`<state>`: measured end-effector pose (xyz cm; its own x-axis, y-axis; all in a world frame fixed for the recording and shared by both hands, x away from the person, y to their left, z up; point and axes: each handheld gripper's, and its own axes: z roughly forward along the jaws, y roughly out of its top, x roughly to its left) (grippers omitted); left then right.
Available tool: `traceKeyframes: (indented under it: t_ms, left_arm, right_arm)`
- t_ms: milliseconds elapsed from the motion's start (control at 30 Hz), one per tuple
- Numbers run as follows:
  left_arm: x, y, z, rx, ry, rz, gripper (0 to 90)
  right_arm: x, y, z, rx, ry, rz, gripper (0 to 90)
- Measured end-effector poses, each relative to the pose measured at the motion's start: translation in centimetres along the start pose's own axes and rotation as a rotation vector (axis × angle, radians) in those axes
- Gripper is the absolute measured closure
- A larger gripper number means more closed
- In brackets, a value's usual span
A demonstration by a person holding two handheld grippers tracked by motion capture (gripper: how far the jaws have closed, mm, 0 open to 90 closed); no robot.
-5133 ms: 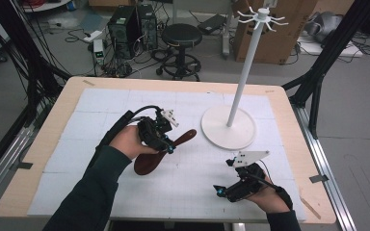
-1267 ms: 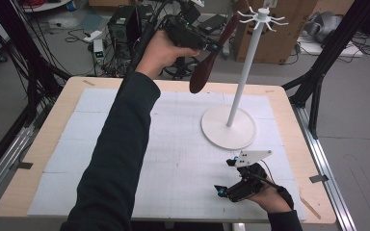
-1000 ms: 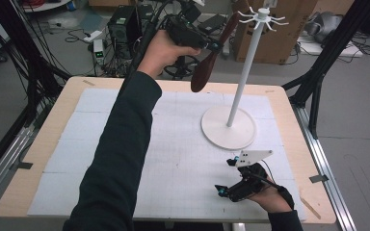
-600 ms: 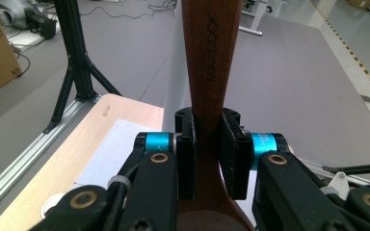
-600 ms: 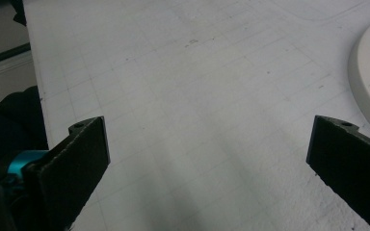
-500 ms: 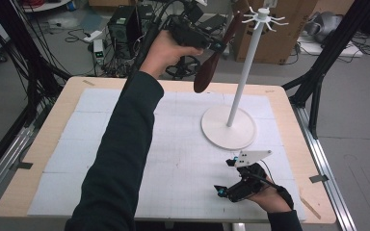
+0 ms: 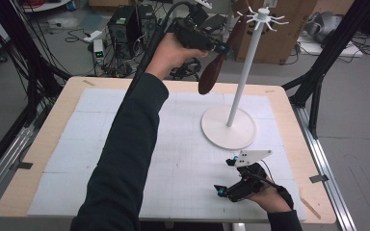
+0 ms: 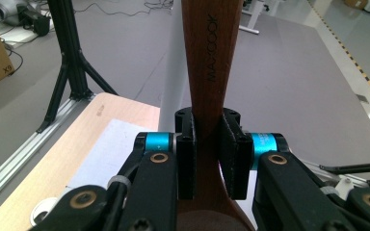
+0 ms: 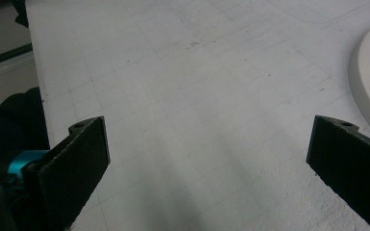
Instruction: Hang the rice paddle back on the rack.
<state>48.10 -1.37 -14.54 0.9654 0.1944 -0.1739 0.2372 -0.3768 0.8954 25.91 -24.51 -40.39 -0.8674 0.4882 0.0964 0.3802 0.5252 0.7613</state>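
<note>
Grid paper (image 7: 183, 159) is spread over the table (image 7: 53, 139), and near the front edge the right gripper (image 7: 224, 191) is rested on it in a hand. Its jaws are seen wide apart in the right gripper view, with nothing between them but bare paper. A little farther back, the round white base (image 7: 229, 127) of the rack is set on the paper, and its thin pole (image 7: 243, 72) is stood straight up from the middle. At the top of the pole a ring of small hooks (image 7: 262, 14) is spread out like spokes. Farther back and high above the table, the left gripper (image 7: 221, 48) is held up by a raised arm in a dark sleeve. Its jaws are closed tight on the neck of a brown wooden spoon (image 8: 212, 62). In the high view the bowl of the spoon (image 7: 211, 74) is hung down below the grip, and the handle is pointed up toward the hooks, just beside the pole. The handle end is partly hidden near the hooks, so it cannot be told if a hook is touched yet. As far as can be judged, the spoon is already picked up and lifted to the rack, so most of the job is done. What is left is for the handle end to be slipped onto a hook, then the jaws can be opened and the hand drawn away.
</note>
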Motion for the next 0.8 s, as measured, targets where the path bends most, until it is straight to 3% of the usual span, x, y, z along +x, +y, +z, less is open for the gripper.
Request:
traceKeyframes:
  t_ms: [533, 633, 800]
  left_arm:
    - [0.08, -0.16, 0.75, -0.008, 0.029, 0.012, 77.2]
    - [0.04, -0.11, 0.74, -0.028, 0.037, 0.010, 73.6]
    - [-0.04, -0.16, 0.78, -0.012, 0.044, 0.009, 69.2]
  right_arm:
    - [0.12, 0.09, -0.13, -0.002, 0.000, -0.004, 0.2]
    - [0.11, 0.09, -0.22, -0.004, -0.003, -0.006, 0.2]
    - [0.13, 0.09, -0.25, -0.006, 0.001, -0.005, 0.2]
